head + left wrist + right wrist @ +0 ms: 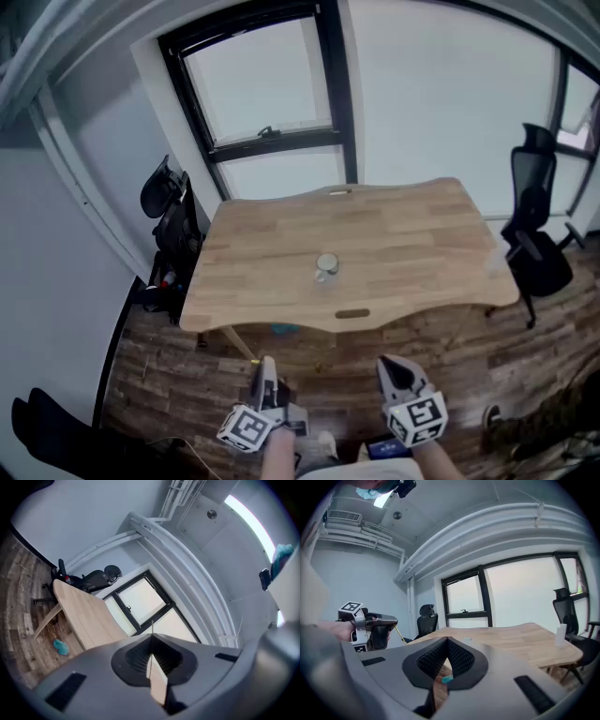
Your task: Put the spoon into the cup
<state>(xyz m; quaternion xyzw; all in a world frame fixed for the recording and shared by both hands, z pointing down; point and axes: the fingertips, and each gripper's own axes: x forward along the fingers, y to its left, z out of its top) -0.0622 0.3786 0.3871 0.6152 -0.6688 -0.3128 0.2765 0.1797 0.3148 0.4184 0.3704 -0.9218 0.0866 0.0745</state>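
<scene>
Cup (327,263): small, pale grey, round rim seen from above, upright | placed near the middle of the table (412,239) | Spoon (321,277): small pale shape touching cup's near side, detail too small to be told

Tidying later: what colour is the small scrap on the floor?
Teal scrap; best in the left gripper view.

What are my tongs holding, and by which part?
The left tongs are shut on one end of a thin yellow spoon; the rest sticks out past their tips. Which end, I cannot tell. The right tongs hold nothing.
</scene>
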